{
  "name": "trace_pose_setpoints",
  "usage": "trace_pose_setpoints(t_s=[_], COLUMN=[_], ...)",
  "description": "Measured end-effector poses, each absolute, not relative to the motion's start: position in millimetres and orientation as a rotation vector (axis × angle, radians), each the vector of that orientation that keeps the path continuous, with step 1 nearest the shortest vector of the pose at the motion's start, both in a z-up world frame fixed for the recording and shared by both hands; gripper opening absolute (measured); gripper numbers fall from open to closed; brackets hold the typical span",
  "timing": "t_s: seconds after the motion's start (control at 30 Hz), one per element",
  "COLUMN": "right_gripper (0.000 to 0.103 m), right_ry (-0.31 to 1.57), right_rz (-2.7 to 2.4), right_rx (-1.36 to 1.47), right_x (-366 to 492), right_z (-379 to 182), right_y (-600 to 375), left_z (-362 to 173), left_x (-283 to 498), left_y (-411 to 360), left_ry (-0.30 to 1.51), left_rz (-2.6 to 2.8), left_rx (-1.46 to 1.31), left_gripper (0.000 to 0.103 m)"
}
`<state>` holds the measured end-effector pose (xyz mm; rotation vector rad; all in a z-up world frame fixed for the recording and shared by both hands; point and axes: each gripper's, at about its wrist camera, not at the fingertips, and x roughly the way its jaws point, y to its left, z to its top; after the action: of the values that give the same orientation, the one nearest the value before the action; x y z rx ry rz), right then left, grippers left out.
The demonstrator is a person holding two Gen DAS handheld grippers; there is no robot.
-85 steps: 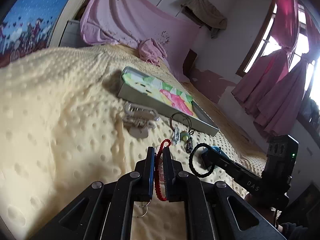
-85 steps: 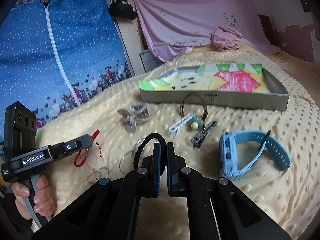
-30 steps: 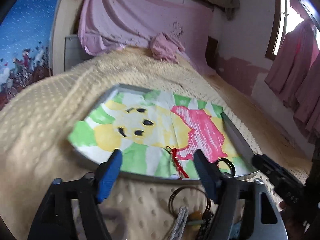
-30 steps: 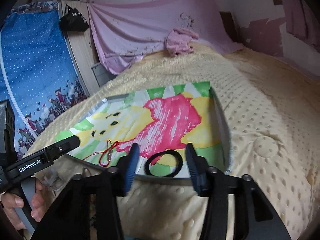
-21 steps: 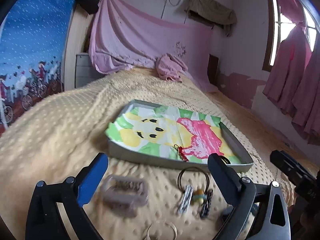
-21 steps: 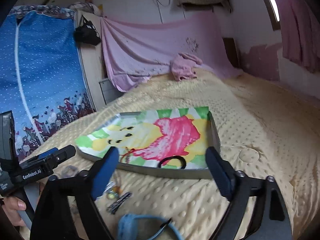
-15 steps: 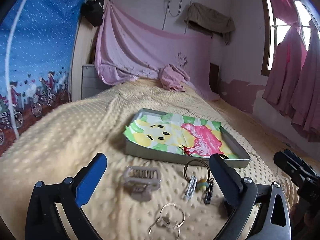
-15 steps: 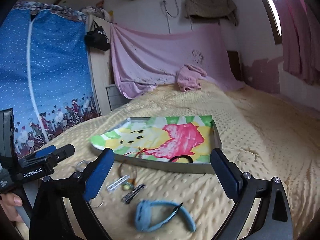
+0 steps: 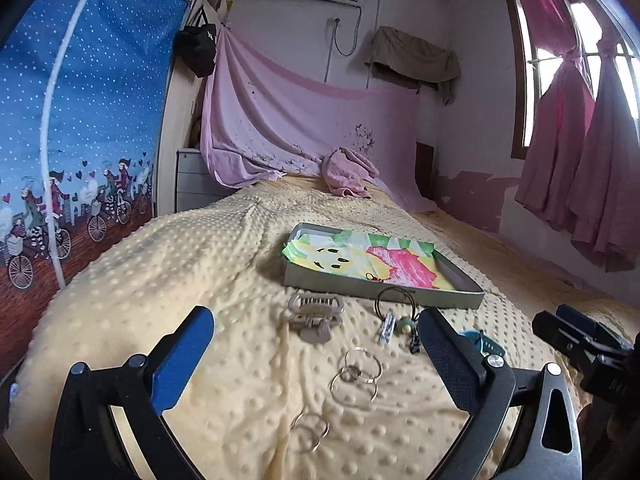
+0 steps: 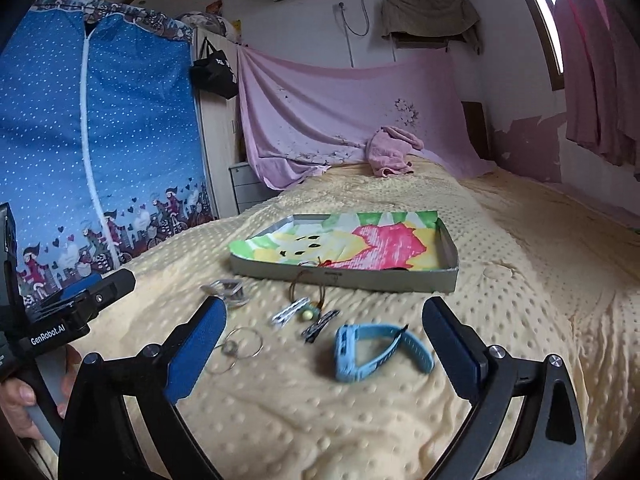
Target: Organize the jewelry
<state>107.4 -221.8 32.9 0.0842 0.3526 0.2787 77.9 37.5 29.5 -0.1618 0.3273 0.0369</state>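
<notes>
Now both tools gape wide and empty, jaws having just opened. Watch [image 10: 382,346] lies just ahead of the right tool [image 10: 322,344], strap running crosswise; rings [image 9: 356,372] lie between the left tool's [image 9: 316,354] fingers. Tray [image 9: 380,286] sits beyond.

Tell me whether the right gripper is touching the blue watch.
Apart. In the right wrist view the right gripper stands wide open with nothing between its pads, and the blue watch lies on the yellow blanket beyond them.
</notes>
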Motion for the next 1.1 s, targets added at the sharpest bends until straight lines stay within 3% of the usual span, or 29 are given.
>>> trace_pose_setpoints(t_s=[0.67,1.1], right_gripper=[0.097,0.097], right_ry=[0.308,0.367], right_rz=[0.245,0.265], right_rx=[-0.017,0.007], right_x=[56,78], right_z=[16,10], right_y=[-205,-204], left_z=[2,-15], left_x=[31,44], left_y=[34,38], left_ry=[0.287,0.394], left_rz=[0.058,-0.017], left_rx=[-0.065,-0.073], left_gripper=[0.103,0.103])
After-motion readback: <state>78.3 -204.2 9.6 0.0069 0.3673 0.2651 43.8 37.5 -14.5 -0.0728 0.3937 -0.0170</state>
